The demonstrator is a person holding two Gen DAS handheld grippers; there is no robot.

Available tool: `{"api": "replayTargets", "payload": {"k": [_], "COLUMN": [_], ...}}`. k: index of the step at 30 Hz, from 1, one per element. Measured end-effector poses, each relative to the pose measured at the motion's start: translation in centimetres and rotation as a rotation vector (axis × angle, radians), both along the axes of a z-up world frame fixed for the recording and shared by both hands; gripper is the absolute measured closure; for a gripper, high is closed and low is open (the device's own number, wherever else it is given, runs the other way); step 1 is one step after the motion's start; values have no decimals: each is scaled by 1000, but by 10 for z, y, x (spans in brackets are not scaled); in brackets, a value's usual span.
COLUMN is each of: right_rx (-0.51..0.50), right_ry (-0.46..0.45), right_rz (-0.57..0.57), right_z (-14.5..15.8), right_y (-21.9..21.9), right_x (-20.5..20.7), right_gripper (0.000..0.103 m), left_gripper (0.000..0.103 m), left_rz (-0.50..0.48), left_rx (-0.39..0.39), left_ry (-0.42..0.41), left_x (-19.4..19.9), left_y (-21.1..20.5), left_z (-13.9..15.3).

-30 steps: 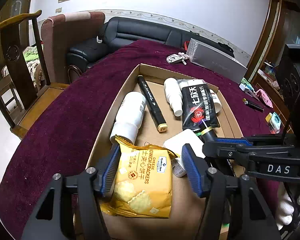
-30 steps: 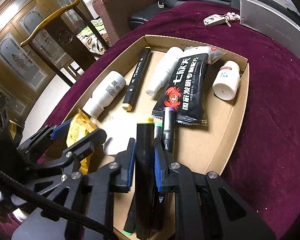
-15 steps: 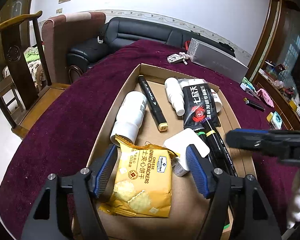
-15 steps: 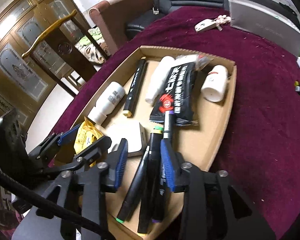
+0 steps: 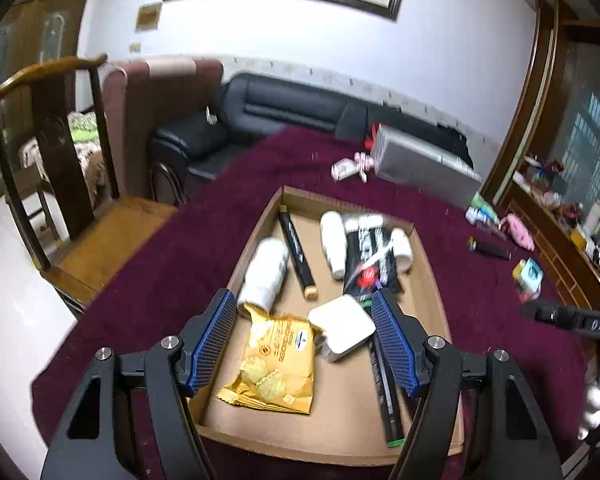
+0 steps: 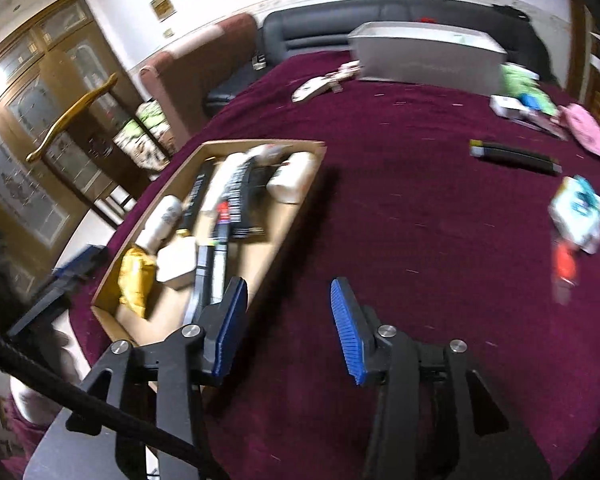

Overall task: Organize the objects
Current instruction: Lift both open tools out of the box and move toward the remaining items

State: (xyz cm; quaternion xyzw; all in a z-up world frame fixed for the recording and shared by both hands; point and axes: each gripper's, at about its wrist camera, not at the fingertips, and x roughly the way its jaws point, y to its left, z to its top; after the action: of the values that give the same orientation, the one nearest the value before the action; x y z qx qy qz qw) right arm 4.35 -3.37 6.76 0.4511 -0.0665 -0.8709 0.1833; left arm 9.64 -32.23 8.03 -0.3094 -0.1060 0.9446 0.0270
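Both tongs are spread and pinch nothing. Left tongs [image 5: 304, 344] hang tilted downward over the near end of a shallow cardboard tray [image 5: 428, 240], their blue pads apart above a yellow cracker packet [image 5: 278, 364] and a white square block [image 5: 342, 328] without touching either. Right tongs [image 6: 286, 328] have just been opening, with only dark red cloth showing between the pads; they point down at the desk [image 6: 420, 208] just beside the tray's right wall.

Much of the sorting looks done. Inside the tray lie two white bottles [image 5: 264, 276], a smaller white pot, a black packet [image 5: 370, 264] and several black markers [image 5: 298, 254], one group lying along the right side [image 5: 384, 380].

Still loose on the cloth to the right are another black marker [image 6: 514, 156], a teal-and-white packet [image 6: 578, 212], a small red item, a pink pouch [image 6: 586, 130] and some small boxes. Farther back sit a grey box [image 6: 428, 56] and a key fob [image 6: 314, 86]; whether those belong in the tray cannot be told.

A white-gloved hand [image 5: 594, 404] shows at the right edge of the left view.
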Motion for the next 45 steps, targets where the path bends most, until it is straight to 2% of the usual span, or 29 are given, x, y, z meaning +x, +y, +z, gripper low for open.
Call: {"api": "replayTargets", "payload": {"k": [4,9,13,17,23,27,35,45], "right_rx": [-1,-49,-88,-118,-158,-184,-213,-214], "right_ry": [25,58,61,50,44,30,5,-17], "right_rz": [-66,-144,-158,-153,-150,-156,-157,-148], "right_z": [8,16,13,5,-2,-9,-20,-28], "right_y": [40,85,102,111,123,132,140,138], "right_x": [15,34,40,41,42,39,33,27], "right_gripper": [61,51,50,50,50,50,50,50], "left_gripper": [38,38,38,38,38,38,38,38], "left_rz": [45,85,57,10,-4,-26,-53,-39], "left_rx": [-1,-2,-29,-100,-182,-182,-242,-218], "left_ry": [63,103,125,94,42,-10,-11,-51], "left_x": [13,24,29,25,26,26,33,28], "left_y": [-2,1,19,46,67,70,77,64], "left_z": [20,36,44,41,28,15,12,-2]}}
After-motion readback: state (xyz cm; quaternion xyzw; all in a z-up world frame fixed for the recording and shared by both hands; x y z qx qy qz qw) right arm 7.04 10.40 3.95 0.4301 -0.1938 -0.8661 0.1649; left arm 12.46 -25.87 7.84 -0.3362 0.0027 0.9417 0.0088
